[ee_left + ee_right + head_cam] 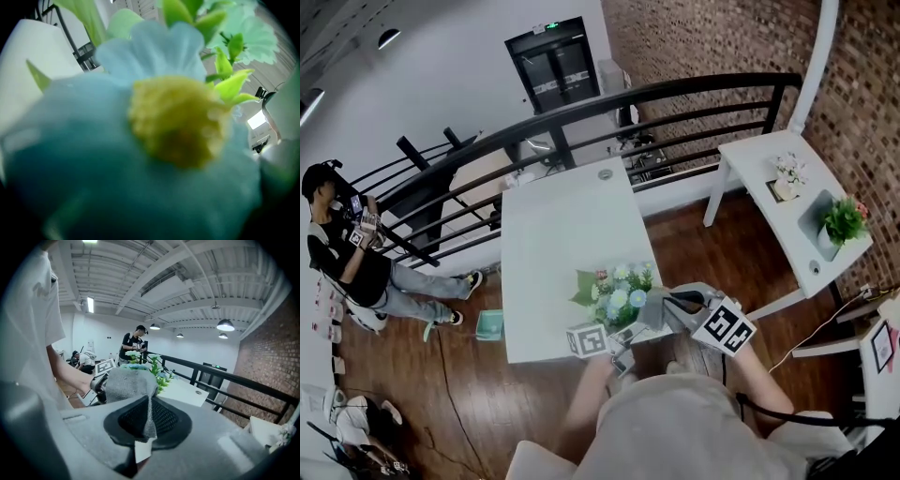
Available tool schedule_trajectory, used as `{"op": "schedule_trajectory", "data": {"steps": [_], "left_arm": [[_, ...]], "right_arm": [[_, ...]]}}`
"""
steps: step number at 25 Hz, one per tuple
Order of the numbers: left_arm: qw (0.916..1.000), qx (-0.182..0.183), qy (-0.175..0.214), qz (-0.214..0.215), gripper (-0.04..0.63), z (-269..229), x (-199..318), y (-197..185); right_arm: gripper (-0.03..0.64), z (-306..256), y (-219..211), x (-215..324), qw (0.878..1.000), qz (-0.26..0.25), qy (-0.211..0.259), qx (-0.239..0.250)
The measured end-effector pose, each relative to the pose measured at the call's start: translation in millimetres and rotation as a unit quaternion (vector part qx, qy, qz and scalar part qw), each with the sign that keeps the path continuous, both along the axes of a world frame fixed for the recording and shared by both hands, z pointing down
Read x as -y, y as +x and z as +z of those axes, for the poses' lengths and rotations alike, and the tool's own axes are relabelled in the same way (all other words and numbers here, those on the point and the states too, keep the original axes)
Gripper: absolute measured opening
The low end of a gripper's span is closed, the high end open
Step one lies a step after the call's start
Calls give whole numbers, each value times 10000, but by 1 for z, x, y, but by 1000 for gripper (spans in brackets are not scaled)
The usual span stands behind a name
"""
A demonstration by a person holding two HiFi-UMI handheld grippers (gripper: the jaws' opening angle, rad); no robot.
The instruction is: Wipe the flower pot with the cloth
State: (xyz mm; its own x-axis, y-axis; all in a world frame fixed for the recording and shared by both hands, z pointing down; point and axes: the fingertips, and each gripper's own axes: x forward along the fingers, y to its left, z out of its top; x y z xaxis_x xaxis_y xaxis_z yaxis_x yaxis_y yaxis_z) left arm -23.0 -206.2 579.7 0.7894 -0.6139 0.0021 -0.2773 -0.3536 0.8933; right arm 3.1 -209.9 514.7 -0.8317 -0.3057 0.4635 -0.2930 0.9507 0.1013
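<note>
A bunch of artificial flowers (614,292) stands at the front edge of the white table (562,234); the pot under it is hidden in every view. My left gripper (609,342), with its marker cube, reaches in under the blooms from the front. One blue flower with a yellow centre (178,122) fills the left gripper view and hides the jaws. My right gripper (673,305) is shut on a grey cloth (656,305). It pinches the cloth (129,380) by one edge, and the cloth bulges forward against the plant's right side, below the leaves (157,369).
A black railing (581,117) runs behind the table. A second white table (787,211) at the right carries two small plants. A person (352,253) sits on the wooden floor at the left, and a teal object (489,323) lies beside the table.
</note>
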Motion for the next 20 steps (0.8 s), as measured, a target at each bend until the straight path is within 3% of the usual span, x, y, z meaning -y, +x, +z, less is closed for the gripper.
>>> {"op": "schedule_trajectory", "data": {"steps": [2, 4, 9, 15, 20], "left_arm": [[9996, 210, 129, 167, 549, 1, -7, 4], [9991, 113, 221, 335, 549, -8, -14, 10], [9939, -976, 140, 494, 548, -47, -22, 22], [9772, -2067, 55, 488, 546, -78, -22, 29], [9615, -2726, -68, 340, 546, -93, -16, 28]], "right_arm": [[6, 0, 4, 7, 9998, 155, -67, 122], [6, 0, 12, 19, 9990, 366, -129, 222], [6, 4, 35, 45, 9916, 889, -620, 702], [6, 22, 52, 49, 9785, 1257, -1165, 1148], [6, 26, 49, 48, 9634, 1333, -1548, 1737]]}}
